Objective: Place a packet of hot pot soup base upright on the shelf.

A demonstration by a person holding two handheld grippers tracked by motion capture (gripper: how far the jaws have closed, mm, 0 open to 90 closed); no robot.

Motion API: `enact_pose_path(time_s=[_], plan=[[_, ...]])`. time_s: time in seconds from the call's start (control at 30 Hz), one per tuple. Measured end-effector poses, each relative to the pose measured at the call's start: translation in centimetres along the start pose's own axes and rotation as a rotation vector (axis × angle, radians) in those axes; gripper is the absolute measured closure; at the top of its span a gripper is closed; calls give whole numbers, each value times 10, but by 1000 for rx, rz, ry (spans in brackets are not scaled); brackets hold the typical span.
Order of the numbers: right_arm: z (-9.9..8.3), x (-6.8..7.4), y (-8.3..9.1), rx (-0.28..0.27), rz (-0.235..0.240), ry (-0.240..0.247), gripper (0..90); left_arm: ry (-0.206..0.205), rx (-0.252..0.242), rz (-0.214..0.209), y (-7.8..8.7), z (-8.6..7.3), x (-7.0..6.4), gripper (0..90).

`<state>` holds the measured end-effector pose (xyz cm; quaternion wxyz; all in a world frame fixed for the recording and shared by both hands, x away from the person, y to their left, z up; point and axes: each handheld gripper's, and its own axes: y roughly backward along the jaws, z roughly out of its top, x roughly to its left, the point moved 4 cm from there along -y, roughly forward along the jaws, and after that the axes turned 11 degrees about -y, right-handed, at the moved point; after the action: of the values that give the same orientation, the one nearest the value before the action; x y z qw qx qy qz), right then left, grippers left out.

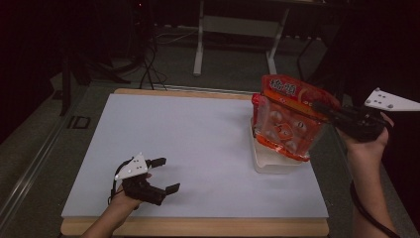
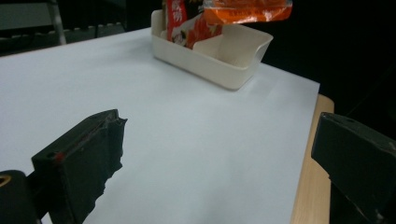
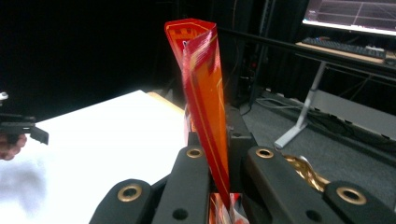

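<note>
We see the white tabletop [image 1: 198, 144] bare from the frame's left to its centre; at right, the cream bin [image 1: 270, 161] and red snack bag [image 1: 289, 116] block passage.

**Materials and finishes**

Snack bag [image 1: 289, 116]: glossy, crinkled orange-red plastic film. Tray [image 2: 219, 56], at 3 o'clock: smooth matt cream plastic. Table [image 1: 198, 227]: pale wood edge under matt white sheet [image 1: 198, 148]. Gripper [image 1: 156, 176] jaws: matt black plastic.
</note>
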<state>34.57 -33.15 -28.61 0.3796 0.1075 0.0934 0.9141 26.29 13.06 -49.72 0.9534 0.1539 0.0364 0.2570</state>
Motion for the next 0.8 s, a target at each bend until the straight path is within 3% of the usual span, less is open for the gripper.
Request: enact_pose_path(time_s=[0.3,0.53,0.8], plan=[[-18,-11,-13,31,13,-22,900,29,27,15,2,-21,-1,24],[-29,-17,-25,61,6,-39,900,33,24,19,3,-22,-2,24],[-30,-22,-30,67,-16,-42,900,38,25,15,2,-24,-1,24]])
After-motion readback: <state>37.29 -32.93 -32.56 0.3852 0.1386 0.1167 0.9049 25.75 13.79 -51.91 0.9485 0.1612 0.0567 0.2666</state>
